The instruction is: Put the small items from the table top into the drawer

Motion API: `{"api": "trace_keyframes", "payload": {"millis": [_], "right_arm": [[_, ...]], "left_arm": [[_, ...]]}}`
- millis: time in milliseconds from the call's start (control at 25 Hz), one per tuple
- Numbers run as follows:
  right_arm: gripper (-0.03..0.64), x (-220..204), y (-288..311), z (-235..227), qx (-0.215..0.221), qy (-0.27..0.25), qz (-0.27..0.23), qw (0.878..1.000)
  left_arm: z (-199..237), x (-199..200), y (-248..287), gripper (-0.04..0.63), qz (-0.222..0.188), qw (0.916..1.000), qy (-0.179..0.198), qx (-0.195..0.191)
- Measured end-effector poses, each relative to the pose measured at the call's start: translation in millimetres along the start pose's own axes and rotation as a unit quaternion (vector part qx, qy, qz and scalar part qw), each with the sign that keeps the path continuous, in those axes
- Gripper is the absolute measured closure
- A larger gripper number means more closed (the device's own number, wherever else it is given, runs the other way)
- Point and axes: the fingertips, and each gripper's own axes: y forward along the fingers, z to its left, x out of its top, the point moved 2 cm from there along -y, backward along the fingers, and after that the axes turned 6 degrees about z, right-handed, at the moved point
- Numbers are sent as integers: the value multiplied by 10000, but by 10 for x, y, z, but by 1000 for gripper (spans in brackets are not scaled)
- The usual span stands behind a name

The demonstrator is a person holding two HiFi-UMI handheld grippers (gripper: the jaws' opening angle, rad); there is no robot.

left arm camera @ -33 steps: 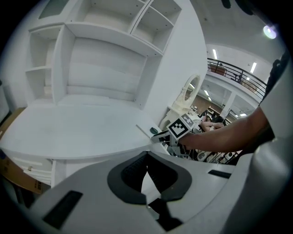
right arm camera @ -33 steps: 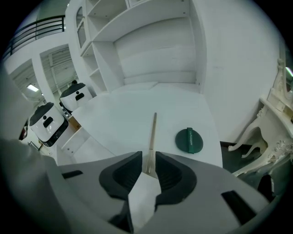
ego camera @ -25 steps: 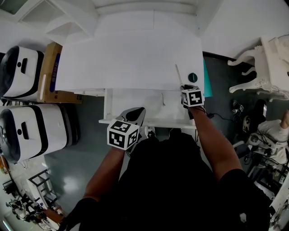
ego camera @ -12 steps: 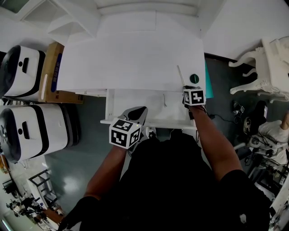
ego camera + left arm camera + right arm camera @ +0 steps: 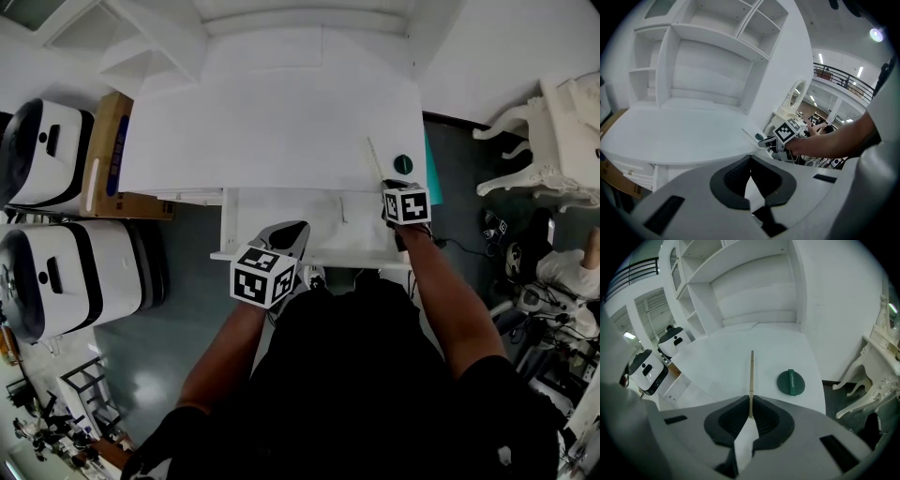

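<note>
White tabletop (image 5: 262, 122): right tool (image 5: 750, 419) pinches stick (image 5: 751, 376) beside green disc (image 5: 791, 382), print illegible.

Right gripper (image 5: 391, 186) at stick (image 5: 373, 155) end, beside green disc (image 5: 403, 164); left gripper (image 5: 284, 234) over open drawer (image 5: 319, 220).

Broad bare stretch of tabletop (image 5: 262, 122) from 9 through 12 o'clock, open to a tool from above. Closed off at 12 o'clock by the white shelf unit (image 5: 708, 61). Toward 3 o'clock, only a thin stick (image 5: 373, 156) and a green disc (image 5: 402, 163) just beside it, near the edge. Open drawer (image 5: 281, 211) at 6 o'clock, reachable from above, with the left tool (image 5: 291, 232) over its front edge. Cardboard box (image 5: 108, 150) just beside the 9 o'clock side.
</note>
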Motion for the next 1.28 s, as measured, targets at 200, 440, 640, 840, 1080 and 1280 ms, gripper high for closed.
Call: {"api": "trace_keyframes", "payload": {"millis": [200, 440, 640, 840, 1080, 1280], "right_arm": [[574, -150, -186, 196, 350, -381, 7, 9987], [574, -520, -332, 508, 758, -1099, 249, 9907], [574, -770, -341, 748, 1054, -1508, 504, 9816], [574, -999, -259, 816, 1104, -1941, 1004, 9696], [574, -1125, 57, 639, 744, -1860, 1474, 9686], [574, -1123, 309, 465, 539, -1383, 1649, 9751]], "left_arm": [[18, -12, 16, 592, 13, 10000, -18, -20], [18, -21, 61, 592, 38, 10000, 0, -60], [11, -21, 94, 592, 71, 9999, 37, -116], [-16, -38, 107, 591, 110, 9998, 60, -137], [-56, -70, 96, 592, 136, 9998, 82, -148], [-82, -90, 74, 591, 161, 9998, 43, -73]]}}
